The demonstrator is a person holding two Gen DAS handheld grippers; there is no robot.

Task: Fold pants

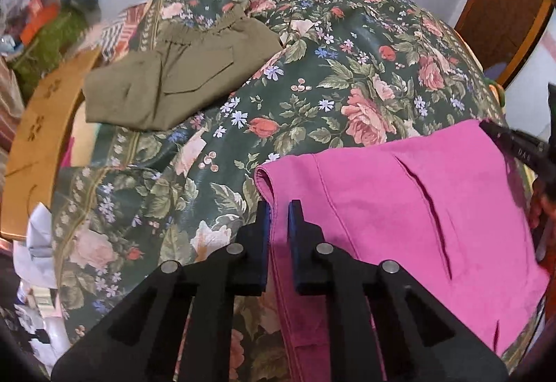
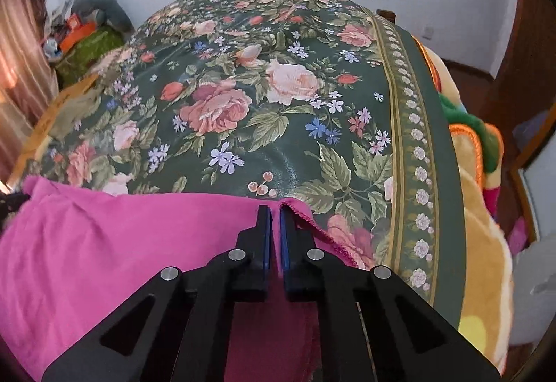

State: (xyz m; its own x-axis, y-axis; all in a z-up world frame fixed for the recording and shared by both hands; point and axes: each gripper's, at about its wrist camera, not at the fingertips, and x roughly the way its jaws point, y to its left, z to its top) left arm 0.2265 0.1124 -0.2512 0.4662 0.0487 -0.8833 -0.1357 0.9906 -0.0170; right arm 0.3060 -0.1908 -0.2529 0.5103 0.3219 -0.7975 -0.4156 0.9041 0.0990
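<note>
Pink pants (image 1: 399, 204) lie on the near part of a bed with a dark green floral cover (image 1: 312, 76). My left gripper (image 1: 279, 208) is shut on the pants' left edge, cloth between its blue pads. In the right wrist view the same pink pants (image 2: 121, 236) fill the lower left, and my right gripper (image 2: 275, 211) is shut on their right corner by the stitched hem. The right gripper's tip also shows in the left wrist view (image 1: 514, 142) at the pants' far right corner.
Folded olive-green pants (image 1: 173, 79) lie farther back on the left of the floral cover (image 2: 278, 97). A wooden bed board (image 1: 38, 135) and clutter stand at the left. A colourful blanket (image 2: 479, 173) hangs off the right side. A white wall is behind.
</note>
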